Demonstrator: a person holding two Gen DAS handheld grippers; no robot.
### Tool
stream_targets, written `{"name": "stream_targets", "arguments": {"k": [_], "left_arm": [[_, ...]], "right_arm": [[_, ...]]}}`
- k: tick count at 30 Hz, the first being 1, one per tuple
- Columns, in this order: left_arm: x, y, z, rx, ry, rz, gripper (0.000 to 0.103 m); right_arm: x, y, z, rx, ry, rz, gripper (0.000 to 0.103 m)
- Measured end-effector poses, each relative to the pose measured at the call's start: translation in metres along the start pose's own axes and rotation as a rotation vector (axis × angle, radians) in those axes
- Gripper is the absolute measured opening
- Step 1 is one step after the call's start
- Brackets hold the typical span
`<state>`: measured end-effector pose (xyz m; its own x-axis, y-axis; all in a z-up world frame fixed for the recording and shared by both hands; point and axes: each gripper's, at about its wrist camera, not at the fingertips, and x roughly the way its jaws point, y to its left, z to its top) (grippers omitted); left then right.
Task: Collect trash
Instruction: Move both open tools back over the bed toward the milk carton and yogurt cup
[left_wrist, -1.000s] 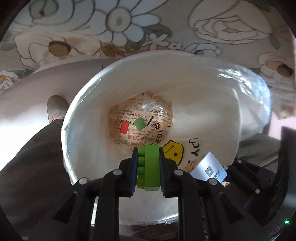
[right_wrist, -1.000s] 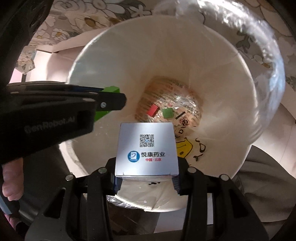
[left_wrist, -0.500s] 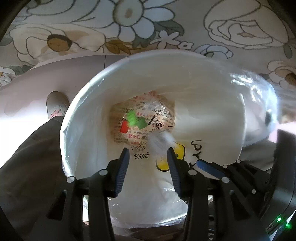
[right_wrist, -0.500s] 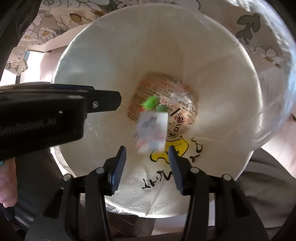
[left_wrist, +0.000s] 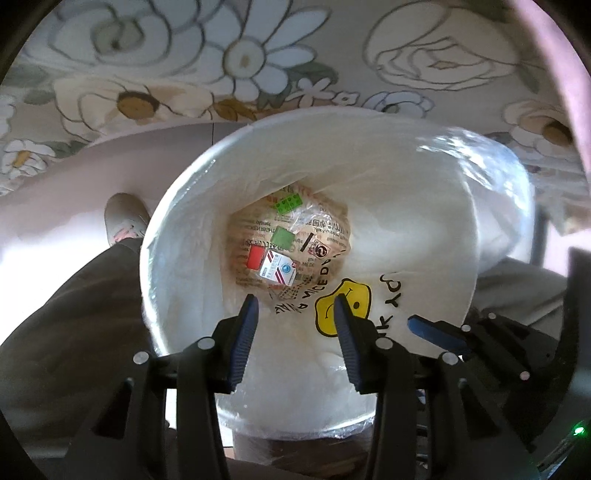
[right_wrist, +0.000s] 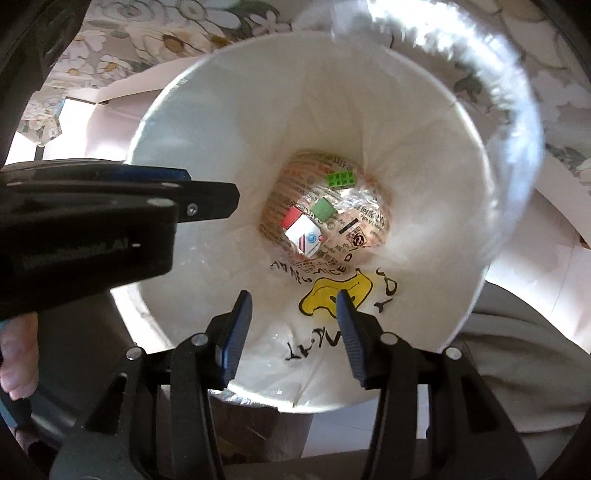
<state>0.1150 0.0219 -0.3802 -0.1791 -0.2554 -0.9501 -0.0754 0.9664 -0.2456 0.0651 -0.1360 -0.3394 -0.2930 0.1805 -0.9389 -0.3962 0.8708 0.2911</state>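
Left wrist view: the left tongs (left_wrist: 293, 308) stand partly open with nothing between the blue pads. The lower rim of the white bin (left_wrist: 177, 206) is cut off behind them, and the print on its plastic liner is only partly readable. Beyond the tips, deep at the bottom on printed paper, lie a green studded brick (left_wrist: 289, 202), a green square (left_wrist: 283, 235), a red block (left_wrist: 255, 257) and a small white box (left_wrist: 277, 271). The box lies flat, long axis slanting away to the left. A shoe (left_wrist: 123, 218) shows left of the bin.

Right wrist view: the right tongs (right_wrist: 294, 304) are also partly open and empty. The left tongs' body (right_wrist: 110, 221) covers the bin's left rim. Ahead of the tips, the box (right_wrist: 303, 233) lies at the bottom, touching the red block (right_wrist: 290, 216), with the brick (right_wrist: 341, 180) farther off.
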Motion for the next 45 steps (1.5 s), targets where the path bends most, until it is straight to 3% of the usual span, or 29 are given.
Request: {"name": "stream_targets", "arguments": {"k": [5, 10, 22, 26, 31, 35, 45], "left_arm": [[-0.031, -0.008, -0.015, 0.044, -0.055, 0.007, 0.045], [-0.077, -0.018, -0.031, 0.107, -0.15, 0.029, 0.045], [-0.192, -0.043, -0.045, 0.22, -0.398, 0.105, 0.045], [-0.22, -0.055, -0.045, 0.25, -0.451, 0.108, 0.054], [-0.247, -0.067, -0.043, 0.281, -0.503, 0.132, 0.055], [-0.265, -0.077, -0.039, 0.301, -0.546, 0.145, 0.062], [-0.31, -0.095, -0.009, 0.34, -0.645, 0.182, 0.065]], "right_arm": [[-0.032, 0.002, -0.011, -0.015, -0.041, 0.003, 0.049], [-0.075, 0.005, -0.025, -0.073, -0.115, -0.047, 0.049], [-0.201, 0.01, -0.046, -0.138, -0.36, -0.12, 0.049], [-0.231, 0.012, -0.048, -0.152, -0.426, -0.151, 0.053], [-0.272, 0.016, -0.051, -0.172, -0.508, -0.188, 0.057], [-0.303, 0.019, -0.053, -0.182, -0.574, -0.198, 0.058], [-0.35, 0.01, -0.033, -0.178, -0.685, -0.224, 0.061]]}}
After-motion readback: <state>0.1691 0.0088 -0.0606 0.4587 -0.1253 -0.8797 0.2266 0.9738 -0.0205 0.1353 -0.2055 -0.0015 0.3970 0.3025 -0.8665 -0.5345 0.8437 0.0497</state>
